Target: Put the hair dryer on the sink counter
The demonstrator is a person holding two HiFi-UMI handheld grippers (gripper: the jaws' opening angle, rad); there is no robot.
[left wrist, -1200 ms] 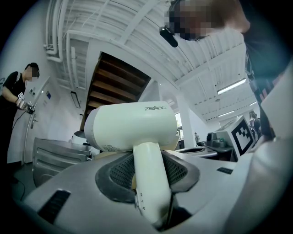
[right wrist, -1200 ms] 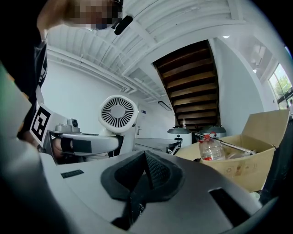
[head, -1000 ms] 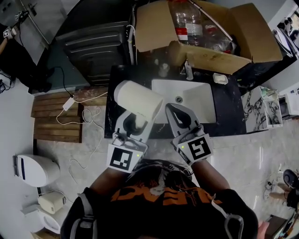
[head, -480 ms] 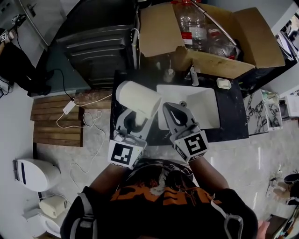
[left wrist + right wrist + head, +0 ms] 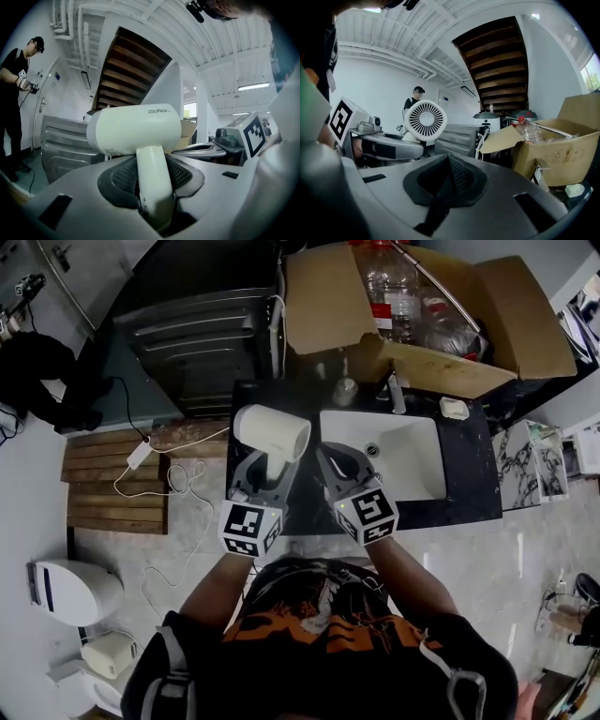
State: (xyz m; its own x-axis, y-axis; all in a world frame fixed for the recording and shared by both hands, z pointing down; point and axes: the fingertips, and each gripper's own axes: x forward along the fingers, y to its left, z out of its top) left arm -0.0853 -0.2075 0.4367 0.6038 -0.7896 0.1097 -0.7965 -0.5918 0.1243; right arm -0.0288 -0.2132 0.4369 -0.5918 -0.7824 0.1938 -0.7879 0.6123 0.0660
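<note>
A white hair dryer (image 5: pixel 272 432) hangs over the left end of the black sink counter (image 5: pixel 466 491), left of the white basin (image 5: pixel 405 463). My left gripper (image 5: pixel 269 474) is shut on its handle. In the left gripper view the handle (image 5: pixel 152 183) runs down between the pads and the barrel (image 5: pixel 136 129) lies crosswise above them. My right gripper (image 5: pixel 339 463) is shut on nothing, just right of the dryer at the basin's left rim. The right gripper view shows its closed jaws (image 5: pixel 449 180) and the dryer's round rear grille (image 5: pixel 425 119).
A soap bottle (image 5: pixel 345 388), a faucet (image 5: pixel 396 390) and a soap dish (image 5: pixel 454 408) stand along the counter's back. Behind them is an open cardboard box (image 5: pixel 431 343) with plastic bottles. A grey appliance (image 5: pixel 202 343) stands left of the counter. A person (image 5: pixel 18 93) stands far left.
Both grippers and the dryer have shifted left relative to the basin. The dryer's barrel overlapped the basin's left edge before and is now over the counter's left end.
</note>
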